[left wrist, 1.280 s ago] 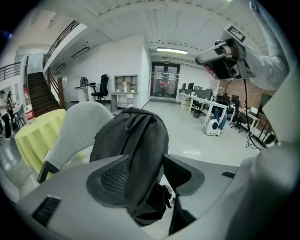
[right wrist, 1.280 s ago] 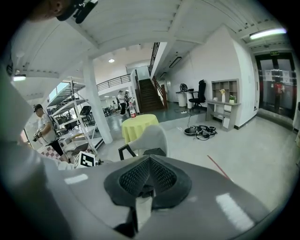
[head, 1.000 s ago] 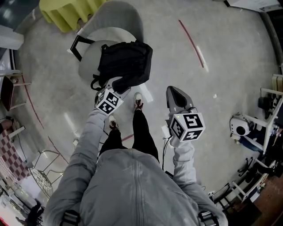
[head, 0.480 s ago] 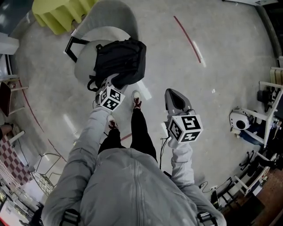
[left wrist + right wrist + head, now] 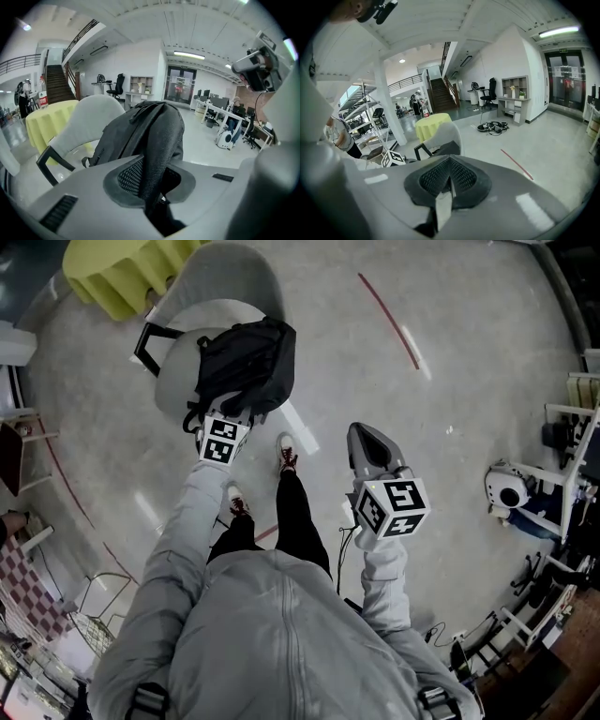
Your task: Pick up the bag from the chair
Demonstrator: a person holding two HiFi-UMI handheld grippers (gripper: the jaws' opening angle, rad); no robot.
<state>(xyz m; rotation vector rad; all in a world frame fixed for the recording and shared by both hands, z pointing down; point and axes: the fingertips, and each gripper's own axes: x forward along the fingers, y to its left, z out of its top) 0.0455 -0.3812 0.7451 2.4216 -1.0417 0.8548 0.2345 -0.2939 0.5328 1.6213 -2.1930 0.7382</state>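
Black bag [image 5: 246,367] on chair [image 5: 183,381], clamped by left hand-held gripper [image 5: 152,185]; right hand-held gripper [image 5: 446,185] closed, empty.

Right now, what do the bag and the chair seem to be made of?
Bag: matte black woven fabric, probably nylon; its strap, clamped in the left tongs, shows open mesh padding. Chair: smooth pale grey moulded shell, likely plastic, with a soft sheen; black armrest, material unclear.

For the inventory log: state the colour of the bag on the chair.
The bag is black, clearest in the head view.
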